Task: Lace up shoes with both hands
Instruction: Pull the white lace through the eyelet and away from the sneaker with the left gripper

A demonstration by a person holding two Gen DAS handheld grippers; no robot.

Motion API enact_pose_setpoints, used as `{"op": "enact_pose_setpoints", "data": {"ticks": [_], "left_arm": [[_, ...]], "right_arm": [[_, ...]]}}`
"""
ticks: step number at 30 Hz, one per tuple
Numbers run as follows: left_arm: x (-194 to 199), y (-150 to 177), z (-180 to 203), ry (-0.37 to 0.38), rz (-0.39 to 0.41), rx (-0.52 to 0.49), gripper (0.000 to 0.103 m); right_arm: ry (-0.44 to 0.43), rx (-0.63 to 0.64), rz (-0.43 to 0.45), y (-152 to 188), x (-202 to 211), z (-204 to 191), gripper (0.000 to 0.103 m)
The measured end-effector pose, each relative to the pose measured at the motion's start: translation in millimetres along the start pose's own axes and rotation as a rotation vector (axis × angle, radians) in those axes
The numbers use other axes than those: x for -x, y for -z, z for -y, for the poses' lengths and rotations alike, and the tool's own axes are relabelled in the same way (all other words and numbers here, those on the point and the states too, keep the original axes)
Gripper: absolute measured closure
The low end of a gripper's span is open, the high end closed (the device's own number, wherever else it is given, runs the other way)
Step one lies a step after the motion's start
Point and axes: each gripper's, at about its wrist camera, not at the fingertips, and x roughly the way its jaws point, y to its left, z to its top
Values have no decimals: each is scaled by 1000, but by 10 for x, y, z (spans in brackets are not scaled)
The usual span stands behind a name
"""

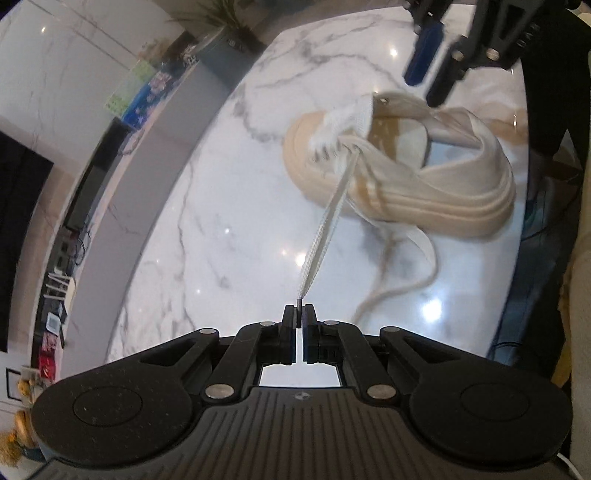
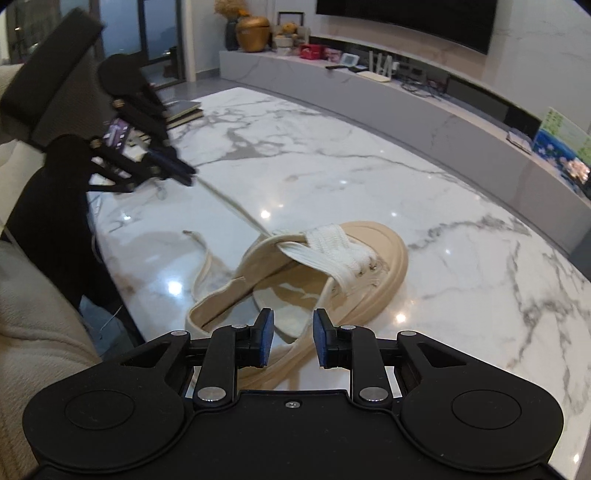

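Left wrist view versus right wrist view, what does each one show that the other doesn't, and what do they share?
Only the left wrist view shows the left tongs close up, shut on the taut white lace. Only the right wrist view shows the right tongs close up and open, a gold vase on the far counter, and books on the table. Both show the beige shoe on the marble table, plus the loose lace end.

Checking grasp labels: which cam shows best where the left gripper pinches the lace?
Left wrist. The left gripper is shut on the lace, which runs taut to the shoe. The right wrist view shows that gripper only small, blurred and side-on.
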Motion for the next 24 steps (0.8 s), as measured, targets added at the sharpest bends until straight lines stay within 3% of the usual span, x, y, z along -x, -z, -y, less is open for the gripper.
{"op": "enact_pose_setpoints", "data": {"ticks": [7,12,15,17,24], "left_arm": [[-5,270,170,46,-60,67,103],[-59,360,224,59,-58,122,102],[-99,388,230,46,-62,150,98],[-151,397,208,23,-75,168,87],[-373,392,94,20,-77,207,83]], "right_arm": [[31,-6,6,-5,10,-42,78],[40,-4,6,12,16,-73,78],[44,-4,5,21,19,-93,78],[47,-3,5,28,20,-106,76],[49,-13,2,52,21,-115,72]]}}
